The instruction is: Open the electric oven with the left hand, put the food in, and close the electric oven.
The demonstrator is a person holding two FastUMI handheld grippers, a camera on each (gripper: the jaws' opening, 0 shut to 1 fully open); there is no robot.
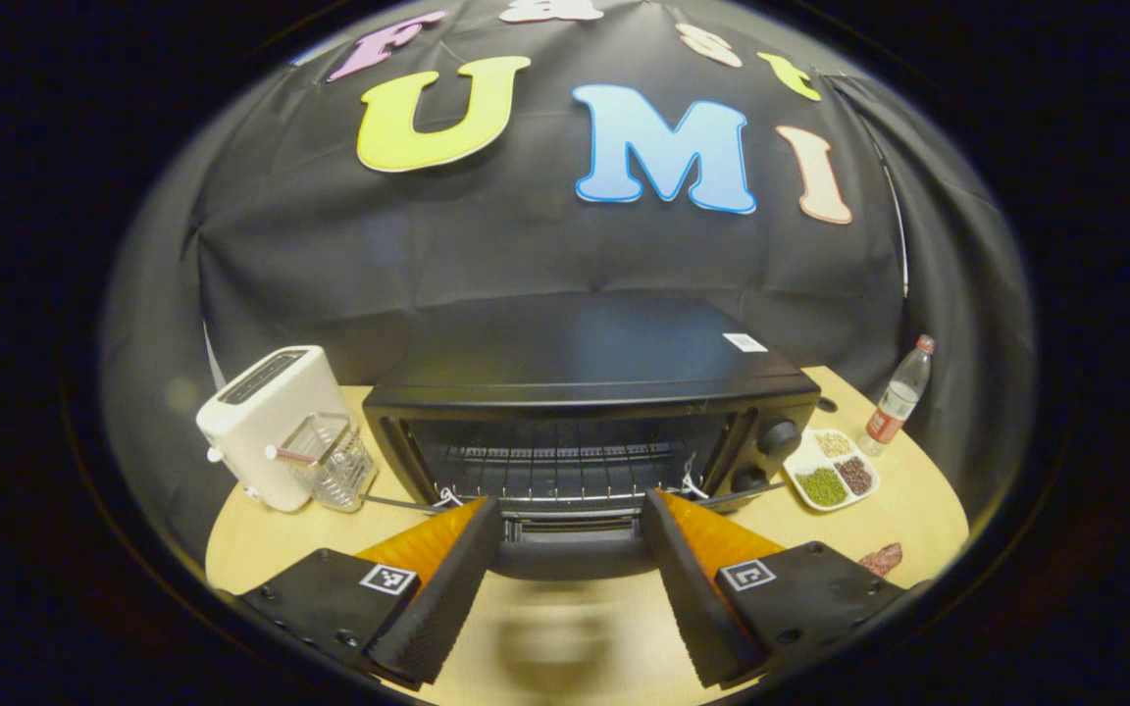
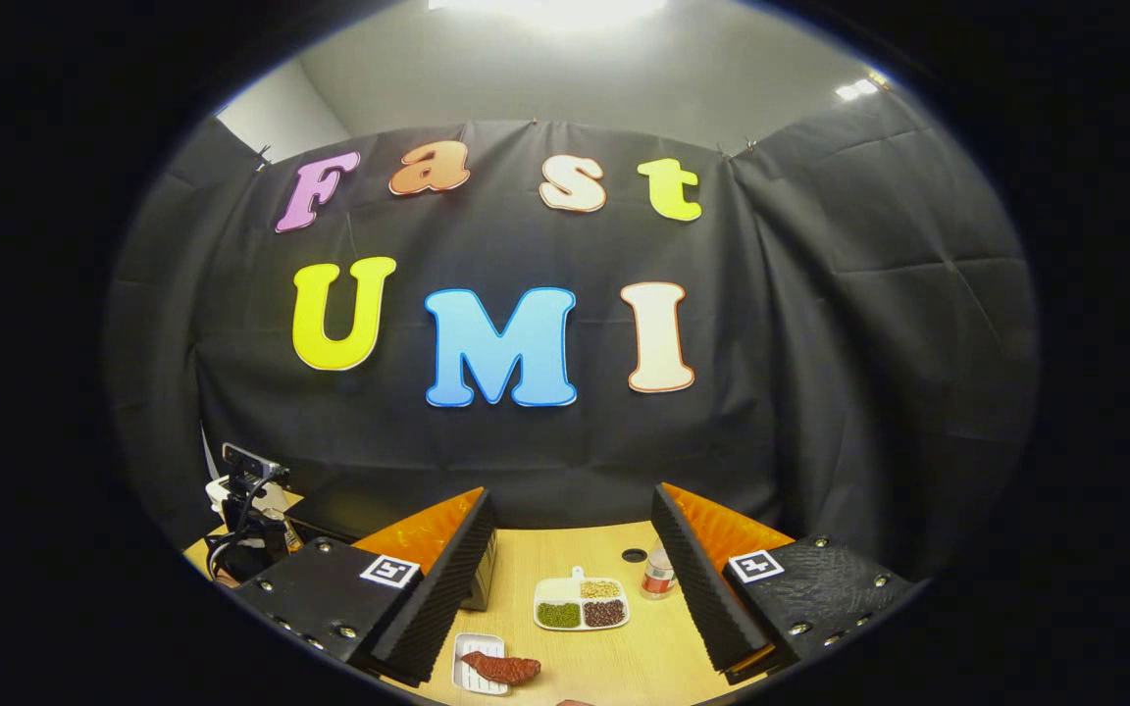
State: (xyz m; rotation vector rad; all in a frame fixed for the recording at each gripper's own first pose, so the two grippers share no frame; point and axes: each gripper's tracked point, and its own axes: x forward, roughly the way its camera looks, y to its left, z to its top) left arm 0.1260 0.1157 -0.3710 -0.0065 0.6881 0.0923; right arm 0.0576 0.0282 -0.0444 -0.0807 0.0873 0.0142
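Note:
The black electric oven (image 1: 585, 373) stands in the middle of the left gripper view, its door swung down toward me and the wire rack (image 1: 555, 471) showing inside. The door handle (image 1: 570, 559) lies blurred between the fingers of my left gripper (image 1: 572, 500), which stand wide apart and do not press on it. A reddish-brown piece of food (image 2: 501, 669) rests on a small white tray (image 2: 475, 649) low in the right gripper view; the food (image 1: 881, 559) lies at the oven's right. My right gripper (image 2: 570, 495) is open above the table, holding nothing. The oven's corner (image 2: 349, 505) shows beside its left finger.
A white toaster (image 1: 271, 422) and a clear plastic holder (image 1: 334, 461) stand left of the oven. A divided dish of beans (image 1: 832, 471) and a bottle (image 1: 900, 397) sit to its right on the round wooden table (image 1: 918, 500). A black device with cables (image 2: 243, 510) shows at far left.

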